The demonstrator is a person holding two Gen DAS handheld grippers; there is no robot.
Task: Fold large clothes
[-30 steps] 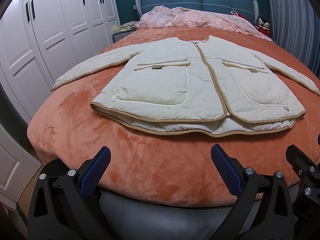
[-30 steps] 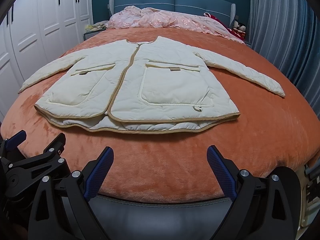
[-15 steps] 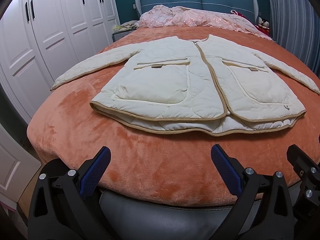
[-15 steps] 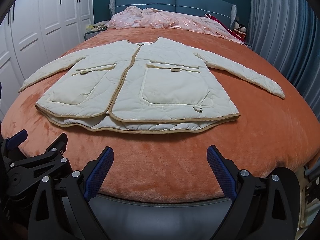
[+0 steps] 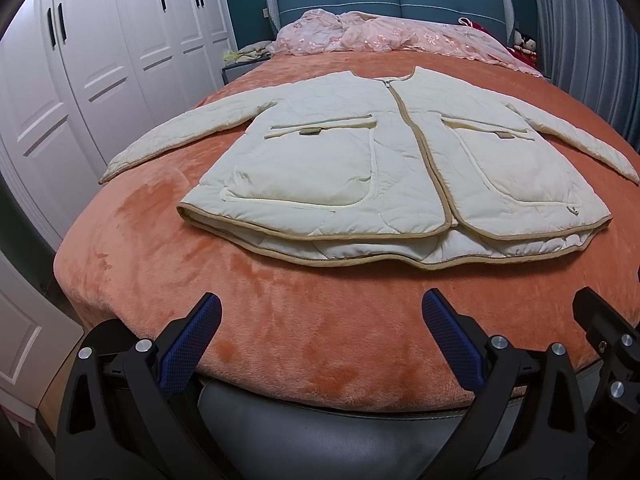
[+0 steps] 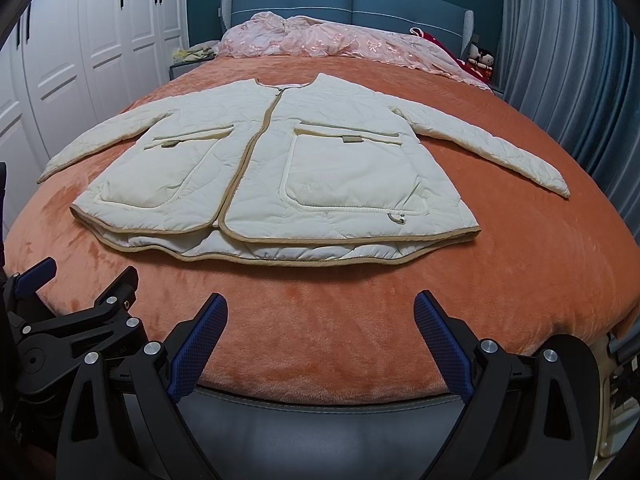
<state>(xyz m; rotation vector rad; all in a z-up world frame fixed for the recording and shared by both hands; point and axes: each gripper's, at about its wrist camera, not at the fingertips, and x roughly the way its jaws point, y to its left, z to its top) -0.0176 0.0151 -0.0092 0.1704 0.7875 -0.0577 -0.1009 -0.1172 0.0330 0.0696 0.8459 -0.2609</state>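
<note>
Jacket (image 5: 360,168) lies flat, front up, in the middle of the bed (image 5: 280,320), both sleeves spread out to the sides. Cream quilted fabric, tan binding along the hem and the closed front. Two large patch pockets, one on each front panel, each with a small tan tab near its top edge. Hem faces me; collar points toward the headboard (image 5: 392,0). Back layer of the hem shows below the front panels.

Orange blanket (image 6: 520,280) covers the bed and runs up to the edge nearest me. Pink bedding (image 6: 320,42) is bunched at the far end against the headboard. White wardrobe (image 5: 100,60) stands along the left side; blue curtain (image 6: 568,60) hangs on the right.

My left gripper (image 5: 320,316) hangs over the near edge of the bed, jaws spread wide, nothing between the blue pads (image 5: 192,344). It is well short of the hem, no contact with the jacket.

My right gripper (image 6: 320,312) sits just beside it, also over the near edge, jaws equally wide apart and holding nothing. Its pads (image 6: 440,344) are clear of the blanket as far as I can tell. Part of the left gripper shows at the lower left of the right wrist view.
</note>
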